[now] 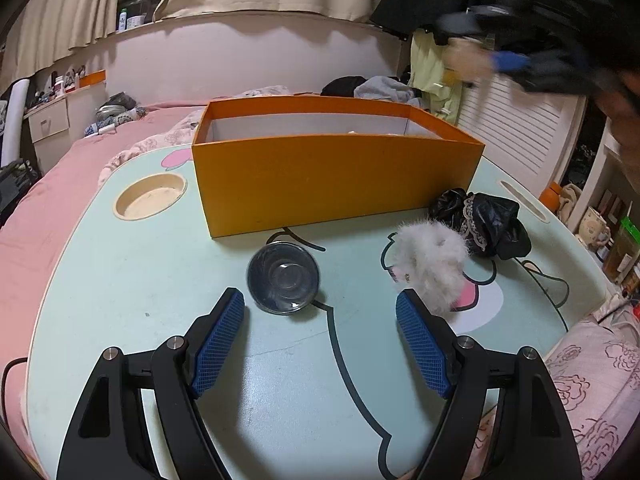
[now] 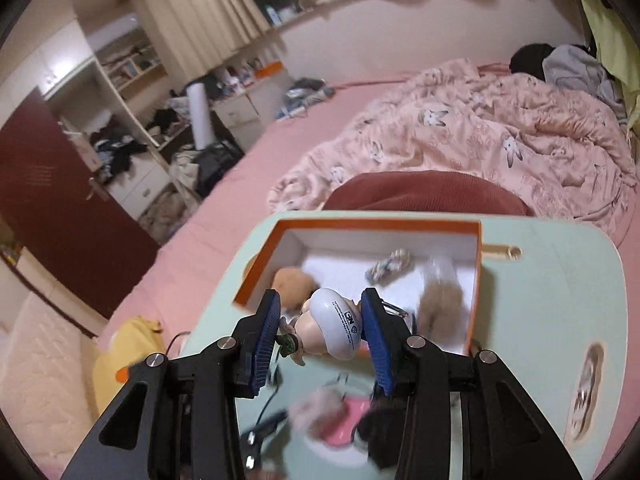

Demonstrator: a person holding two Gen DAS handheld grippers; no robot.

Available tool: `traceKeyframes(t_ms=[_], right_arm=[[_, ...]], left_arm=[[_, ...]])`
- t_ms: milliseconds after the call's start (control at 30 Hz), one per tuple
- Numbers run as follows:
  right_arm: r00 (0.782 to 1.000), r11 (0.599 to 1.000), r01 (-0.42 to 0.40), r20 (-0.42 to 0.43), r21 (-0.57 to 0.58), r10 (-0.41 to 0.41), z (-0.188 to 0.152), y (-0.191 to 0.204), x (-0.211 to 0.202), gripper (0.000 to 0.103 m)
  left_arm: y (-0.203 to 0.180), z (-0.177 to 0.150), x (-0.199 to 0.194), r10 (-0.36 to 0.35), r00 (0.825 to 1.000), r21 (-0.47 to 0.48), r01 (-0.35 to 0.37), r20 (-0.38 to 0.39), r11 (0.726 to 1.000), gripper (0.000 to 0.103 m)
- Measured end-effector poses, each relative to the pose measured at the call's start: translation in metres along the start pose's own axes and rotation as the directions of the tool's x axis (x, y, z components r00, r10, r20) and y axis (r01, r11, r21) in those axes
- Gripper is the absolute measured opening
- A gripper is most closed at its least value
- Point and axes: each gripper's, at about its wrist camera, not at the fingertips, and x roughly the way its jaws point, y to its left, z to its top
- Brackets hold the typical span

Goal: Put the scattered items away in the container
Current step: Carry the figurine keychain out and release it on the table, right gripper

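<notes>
Pinching a small figurine (image 2: 334, 326), the right tongs (image 2: 320, 334) could drop it short of the box (image 2: 476, 264); left tongs (image 1: 320, 344) hang spread, empty.

Dim warm indoor light, soft shadows, fisheye-bent edges, dark corners, motion blur low in right view

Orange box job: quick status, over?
Right gripper shut on toy figure, above orange box. Left gripper open, empty. Glass bowl, white and black scrunchies still out. Nothing blocking.
</notes>
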Motion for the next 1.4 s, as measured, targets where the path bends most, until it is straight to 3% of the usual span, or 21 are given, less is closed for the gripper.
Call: traceKeyframes(t_ms=[133,267,367,500,700,833,900,967,1133,1267,1400], right_arm=[[0.999,0.999,0.030,0.020,0.017,-0.030,-0.034,-0.010,-0.015,0.041],[0.985,0.984,0.169,0.034,0.054,-0.171,-0.058,-0.034,-0.018,0.041],[0.971,0.967,0.240,-0.003,0.082,-0.240,-0.072,-0.052,-0.005,0.041],[0.975,0.969,0.220,-0.062,0.114,-0.214,-0.085,-0.066,0.023,0.041],[0.985,0.986,0.158,-0.072,0.052,-0.154,-0.085,-0.047,0.046,0.041],[0.984,0.985,0.174,-0.047,0.010,-0.173,-0.089,-0.036,0.047,0.041],[0.985,0.985,0.174,0.007,0.005,-0.174,-0.091,-0.033,0.036,0.046],[0.981,0.982,0.187,0.042,0.009,-0.187,-0.093,-0.031,0.026,0.070],[0.969,0.969,0.245,0.030,-0.018,-0.244,-0.108,-0.024,0.016,0.073],[0.941,0.940,0.337,-0.019,-0.044,-0.338,-0.129,-0.021,0.023,0.077],[0.923,0.925,0.374,-0.076,-0.070,-0.378,-0.135,-0.025,0.034,0.082]], left_arm=[[-0.001,-0.001,-0.001,0.005,1.000,0.005,-0.005,-0.002,1.000,0.078],[-0.003,0.000,0.001,0.020,1.000,0.016,-0.020,-0.007,1.000,0.078],[-0.004,0.001,0.001,0.023,1.000,0.017,-0.023,-0.008,1.000,0.078],[-0.004,0.001,0.001,0.025,1.000,0.018,-0.025,-0.009,1.000,0.078],[-0.005,0.001,0.002,0.029,1.000,0.018,-0.029,-0.010,0.999,0.078],[-0.006,0.001,0.003,0.028,1.000,0.015,-0.028,-0.009,0.999,0.078],[-0.006,0.001,0.003,0.029,1.000,0.015,-0.029,-0.009,0.999,0.078],[-0.006,0.001,0.003,0.030,1.000,0.015,-0.030,-0.009,0.999,0.078],[-0.006,0.001,0.004,0.032,0.999,0.016,-0.032,-0.010,0.999,0.078],[-0.005,0.001,0.004,0.032,0.999,0.016,-0.032,-0.011,0.999,0.078],[-0.005,0.001,0.004,0.034,0.999,0.016,-0.034,-0.011,0.999,0.078]])
